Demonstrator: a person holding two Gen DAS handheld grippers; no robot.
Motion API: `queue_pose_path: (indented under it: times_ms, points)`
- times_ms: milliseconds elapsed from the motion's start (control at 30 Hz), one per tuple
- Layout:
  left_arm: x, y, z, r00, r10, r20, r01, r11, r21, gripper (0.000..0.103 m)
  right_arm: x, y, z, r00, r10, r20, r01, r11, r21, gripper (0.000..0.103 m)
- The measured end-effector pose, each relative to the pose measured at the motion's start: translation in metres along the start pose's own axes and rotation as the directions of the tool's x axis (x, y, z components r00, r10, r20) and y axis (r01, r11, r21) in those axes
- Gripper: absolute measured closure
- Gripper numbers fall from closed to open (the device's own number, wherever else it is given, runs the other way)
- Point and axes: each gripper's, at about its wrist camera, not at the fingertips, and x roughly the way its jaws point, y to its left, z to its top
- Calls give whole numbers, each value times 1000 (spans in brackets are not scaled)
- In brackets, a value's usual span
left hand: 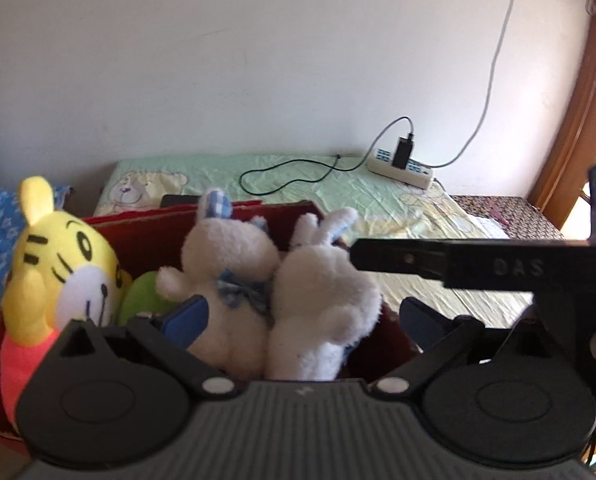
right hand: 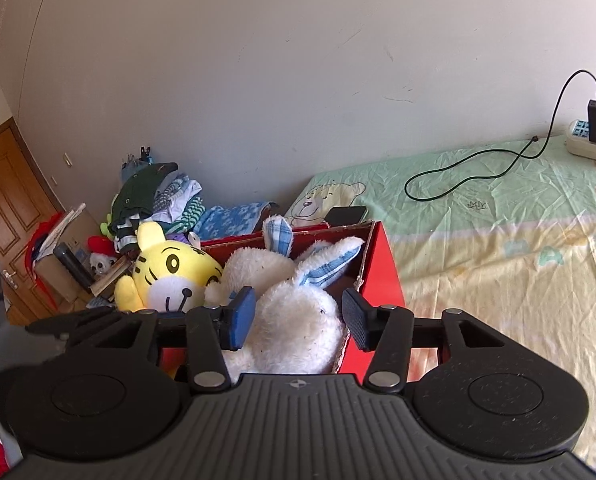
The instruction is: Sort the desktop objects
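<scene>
A red cardboard box (right hand: pixel 381 272) stands on the bed with plush toys in it. A yellow tiger plush (right hand: pixel 170 268) sits upright at its left end (left hand: pixel 58 256). Two white rabbit plushes with blue checked ears lie side by side, one (left hand: pixel 234 248) against the other (left hand: pixel 321 292). My right gripper (right hand: pixel 298 318) is open over the box's near right corner, and the nearer white rabbit (right hand: pixel 294 320) lies between its blue pads without being squeezed. My left gripper (left hand: pixel 303 322) is open wide around both rabbits, its right pad clear of the fur. A black bar of the right-hand tool (left hand: pixel 477 266) crosses that view.
A green bedsheet (right hand: pixel 497 240) with bear prints stretches to the right. On it lie a white power strip (right hand: pixel 589 146) with a charger, a looped black cable (right hand: pixel 465 176) and a dark phone (right hand: pixel 345 214) behind the box. Piled clothes (right hand: pixel 166 200) and a wooden door (right hand: pixel 10 200) are at left.
</scene>
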Motion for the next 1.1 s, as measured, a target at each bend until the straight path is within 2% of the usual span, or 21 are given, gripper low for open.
queue_pose_path:
  times_ms: [267,333,433,533,667,867,1000,1100]
  points:
    - [1,17,9,988,131,-77,-137,987,-83,1,-5,15,4,1000,-29,11,28,999,31,51]
    - [-6,15,11,978,185,-91,-193,978,-80,1,-4,17,4,999,-40,5,39,997,61,50]
    - [-9,12,16,953,286,-99,-292,955,-57,1,-4,18,5,997,-70,-15,71,992,108,48]
    - [-16,12,18,941,320,-113,-329,942,-66,1,-7,23,5,992,-124,-25,126,984,122,38]
    - [-20,7,19,919,374,-128,-382,923,-48,1,-14,33,4,985,-173,-14,173,981,90,35]
    - [-21,-12,16,918,373,-137,-380,924,-33,1,-28,23,-1,975,-219,-36,222,967,123,35]
    - [-14,-39,11,912,384,-142,-388,922,-1,1,-42,12,-4,960,-277,-40,280,951,132,26]
    - [-9,-63,8,915,378,-144,-378,925,24,1,-53,1,-9,949,-311,-56,316,941,122,24]
